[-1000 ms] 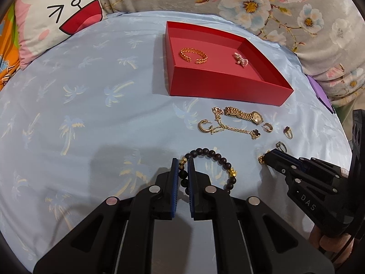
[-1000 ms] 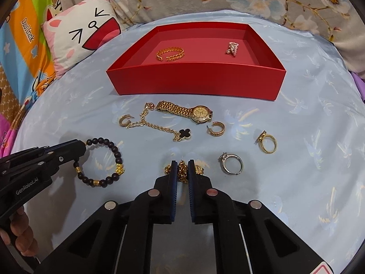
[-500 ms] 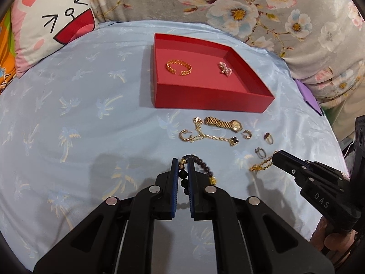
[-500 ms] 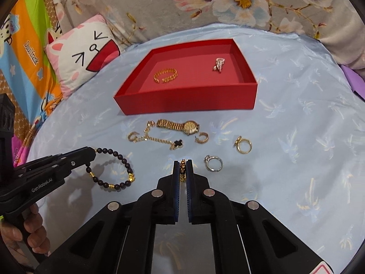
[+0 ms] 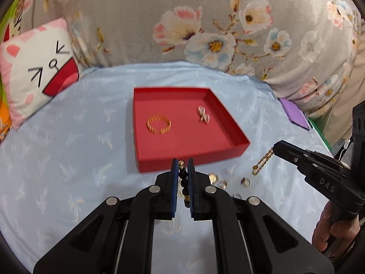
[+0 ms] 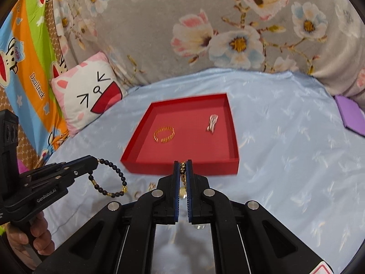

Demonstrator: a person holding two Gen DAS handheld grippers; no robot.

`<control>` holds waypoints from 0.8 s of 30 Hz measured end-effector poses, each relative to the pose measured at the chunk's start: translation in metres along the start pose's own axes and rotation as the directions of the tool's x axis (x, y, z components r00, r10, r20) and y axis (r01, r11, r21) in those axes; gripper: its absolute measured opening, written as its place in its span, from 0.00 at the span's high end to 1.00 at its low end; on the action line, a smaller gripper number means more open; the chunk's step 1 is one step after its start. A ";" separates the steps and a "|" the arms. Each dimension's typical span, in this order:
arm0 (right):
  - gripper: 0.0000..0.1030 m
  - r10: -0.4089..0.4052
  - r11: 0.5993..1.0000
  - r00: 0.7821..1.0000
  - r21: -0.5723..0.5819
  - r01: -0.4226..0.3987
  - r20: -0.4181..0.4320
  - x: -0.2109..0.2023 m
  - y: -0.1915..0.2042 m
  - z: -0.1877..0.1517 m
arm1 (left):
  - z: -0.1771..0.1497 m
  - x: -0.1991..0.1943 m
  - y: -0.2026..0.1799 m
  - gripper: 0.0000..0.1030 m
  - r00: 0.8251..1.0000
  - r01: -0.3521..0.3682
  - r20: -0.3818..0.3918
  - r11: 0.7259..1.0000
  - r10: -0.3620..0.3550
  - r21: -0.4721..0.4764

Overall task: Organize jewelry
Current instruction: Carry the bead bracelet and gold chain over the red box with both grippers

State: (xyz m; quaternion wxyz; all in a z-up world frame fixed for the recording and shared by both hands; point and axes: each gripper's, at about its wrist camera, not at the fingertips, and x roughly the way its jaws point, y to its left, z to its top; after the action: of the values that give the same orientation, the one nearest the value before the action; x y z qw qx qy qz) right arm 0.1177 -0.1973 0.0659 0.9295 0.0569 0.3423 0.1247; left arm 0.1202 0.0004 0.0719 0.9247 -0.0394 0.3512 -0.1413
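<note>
Red tray (image 6: 182, 167) on the blue bedsheet (image 6: 285, 159) holds two items: gold bangle (image 6: 164, 134) left of centre, small pearl-and-gold piece (image 6: 212, 123) to its right. Left gripper (image 5: 183, 166) fingers clamped on black bead bracelet (image 6: 111, 178), hanging clear of the sheet. Right gripper (image 6: 182, 166) fingers clamped on gold chain (image 5: 262, 162), dangling beside the tray's near wall.

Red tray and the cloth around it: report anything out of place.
Only two pieces lie in the red tray: a gold bangle and a sparkly clip. Several small gold pieces sit loose on the blue cloth before it. Nothing looks spilled or damaged.
</note>
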 end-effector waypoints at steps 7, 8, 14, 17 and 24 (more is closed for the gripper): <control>0.96 -0.014 1.000 0.997 -0.024 0.015 0.072 0.018 -0.006 0.053 | 0.049 0.018 -0.003 0.93 0.998 -0.019 0.063 1.000 0.018 0.019; 0.96 -0.012 1.000 0.997 -0.024 0.014 0.075 0.021 -0.006 0.059 | 0.056 0.023 -0.002 0.93 0.998 -0.015 0.065 1.000 0.014 0.016; 0.96 0.005 1.000 0.998 -0.019 -0.004 0.062 0.058 -0.010 0.086 | 0.089 0.051 0.004 0.93 0.997 -0.023 0.078 1.000 0.022 0.013; 0.96 0.019 1.000 0.999 -0.011 -0.018 0.038 0.081 -0.012 0.092 | 0.100 0.071 0.012 0.93 0.997 -0.022 0.067 1.000 0.023 -0.003; 0.96 0.052 0.998 0.998 0.019 -0.052 -0.023 0.135 -0.015 0.101 | 0.114 0.124 0.029 0.93 0.999 -0.032 0.028 0.999 0.032 -0.009</control>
State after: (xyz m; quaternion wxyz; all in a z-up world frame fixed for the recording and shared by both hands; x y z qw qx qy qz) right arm 0.2855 -0.1769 0.0558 0.9213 0.0730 0.3530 0.1462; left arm 0.2908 -0.0109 0.0738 0.9315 -0.0398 0.3395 -0.1244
